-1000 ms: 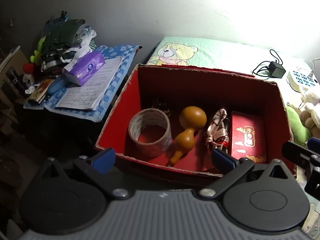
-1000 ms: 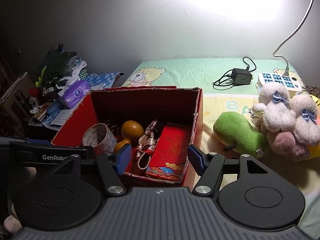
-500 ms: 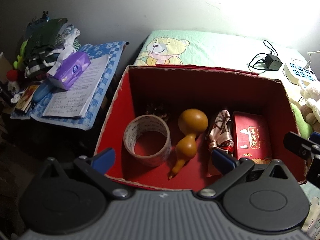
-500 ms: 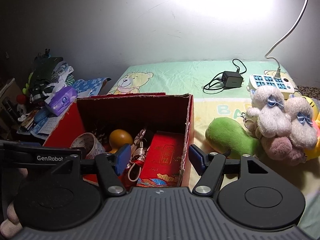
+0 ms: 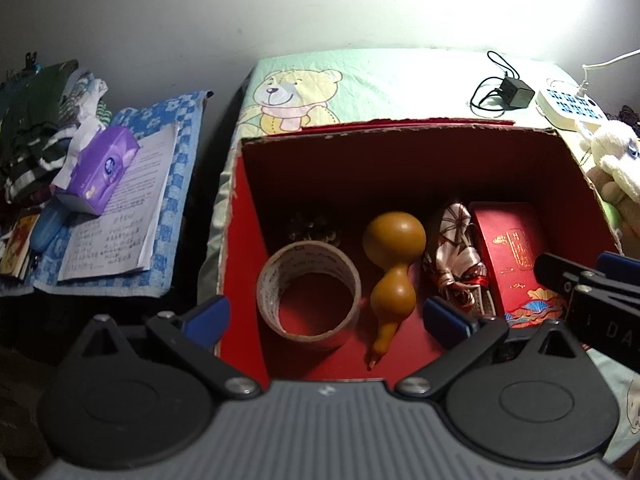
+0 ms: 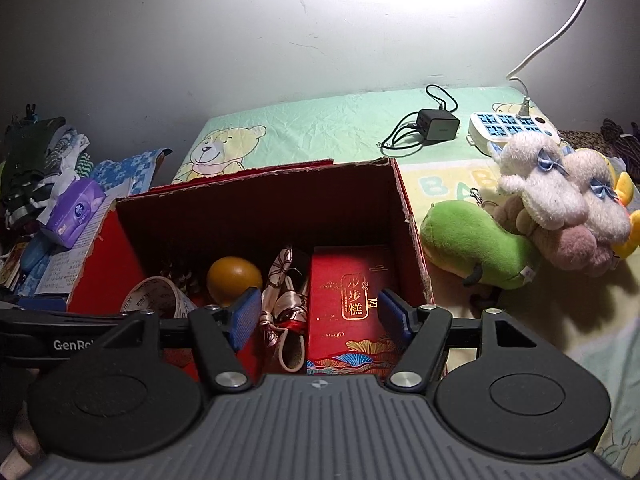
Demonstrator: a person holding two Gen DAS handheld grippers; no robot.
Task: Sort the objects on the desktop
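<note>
In the red box on the bed we find tape, gourd, scarf and packet. Left claw and right claw hang above it, both apart, empty. We advise descending straight, straddling one item, clear of the walls.

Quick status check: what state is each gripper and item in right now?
left gripper: open, empty, over the box
right gripper: open, empty
red box: open-topped
tape roll: on its side
gourd: lying down
red gift box: flat, closed
power strip: one plug inserted
</note>
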